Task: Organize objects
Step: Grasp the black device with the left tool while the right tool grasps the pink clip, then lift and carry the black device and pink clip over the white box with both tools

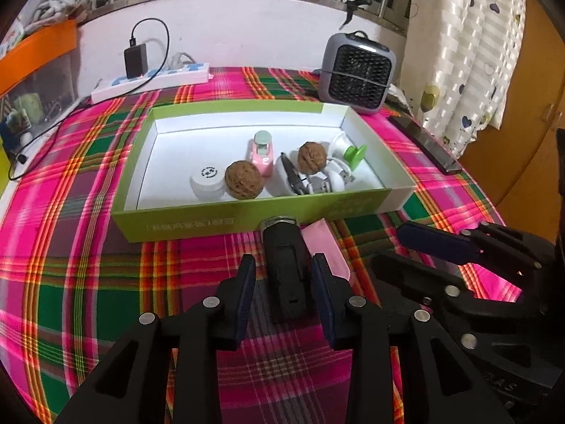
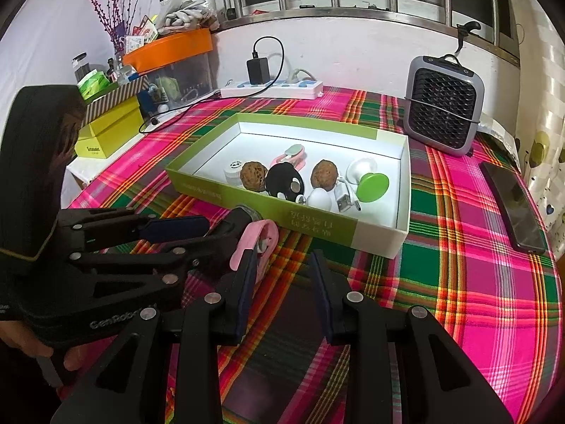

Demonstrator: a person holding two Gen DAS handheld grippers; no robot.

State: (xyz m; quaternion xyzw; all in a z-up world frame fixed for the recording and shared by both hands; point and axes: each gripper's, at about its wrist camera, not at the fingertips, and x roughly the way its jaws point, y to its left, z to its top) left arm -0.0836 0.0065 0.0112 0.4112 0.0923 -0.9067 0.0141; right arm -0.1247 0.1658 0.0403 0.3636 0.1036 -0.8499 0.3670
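A black torch [image 1: 284, 272] with a metal head lies on the plaid cloth, its head against the front wall of the green and white box [image 1: 197, 222]. My left gripper [image 1: 284, 258] straddles the torch, pads a little off its sides, open. A pink clip [image 1: 326, 247] lies just right of the torch. In the right wrist view my right gripper [image 2: 282, 254] is open over bare cloth, and the pink clip [image 2: 256, 243] touches the outside of its left finger. The box [image 2: 317, 226] holds two walnuts [image 1: 243, 183] [image 1: 312, 155], a white jar [image 1: 208, 183] and several small gadgets.
A grey fan heater [image 1: 356, 70] stands behind the box at the right. A power strip [image 1: 152, 77] with a black charger runs along the wall. A dark phone [image 2: 512, 205] lies near the cloth's right edge. Yellow boxes [image 2: 109, 130] and a bin stand at the left.
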